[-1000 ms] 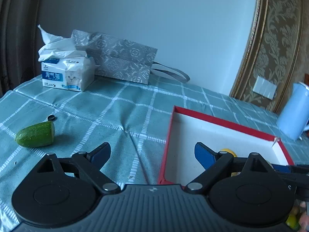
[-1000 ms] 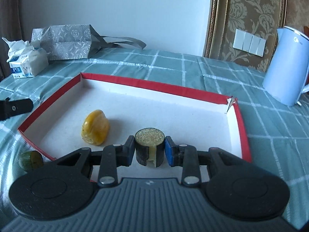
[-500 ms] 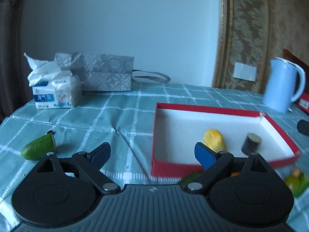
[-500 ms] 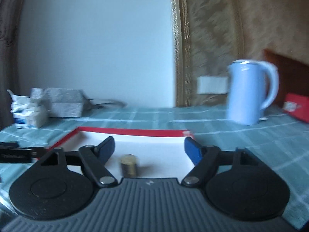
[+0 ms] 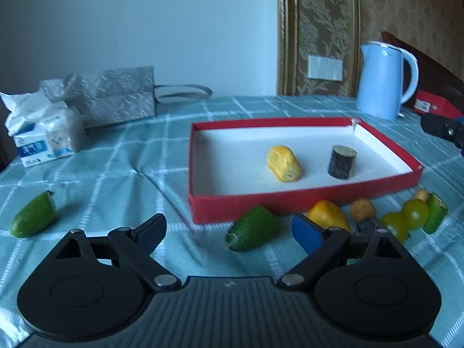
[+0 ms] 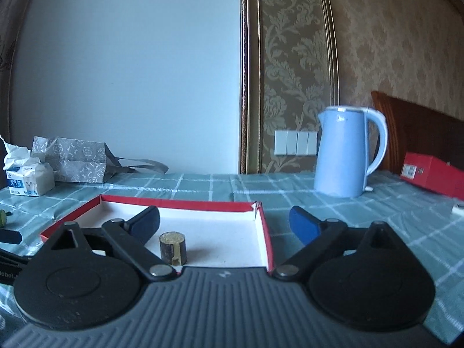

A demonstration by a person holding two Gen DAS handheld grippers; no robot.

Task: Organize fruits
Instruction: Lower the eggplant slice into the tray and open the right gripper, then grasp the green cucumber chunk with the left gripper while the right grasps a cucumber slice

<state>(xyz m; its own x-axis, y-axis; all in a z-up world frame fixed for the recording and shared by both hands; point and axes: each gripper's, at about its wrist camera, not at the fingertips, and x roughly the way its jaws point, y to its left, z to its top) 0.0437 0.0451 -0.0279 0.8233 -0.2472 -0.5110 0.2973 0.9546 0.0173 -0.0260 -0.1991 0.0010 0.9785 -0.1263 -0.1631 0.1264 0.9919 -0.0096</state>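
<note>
Nearest you, the jaws of your left gripper (image 5: 229,229) stand wide apart with nothing between them, and the right gripper (image 6: 224,222) has just been opening its jaws, which now stand apart and empty short of the dark cylinder piece (image 6: 173,248). On the counter (image 5: 116,168) in front of the red tray (image 5: 304,200) lie a green piece (image 5: 252,227), a yellow piece (image 5: 326,214), a small brown one (image 5: 362,209), two green grapes (image 5: 406,217) and a cut green stub (image 5: 436,211); another green piece (image 5: 33,214) sits off to the left. Inside the tray you have only two items, the yellow fruit (image 5: 283,163) and the dark cylinder, so I judge the job barely begun. The loose pile shows only in the left wrist view; the right wrist view misses it but shows a red box (image 6: 432,174) beyond the blue kettle (image 6: 345,152).
</note>
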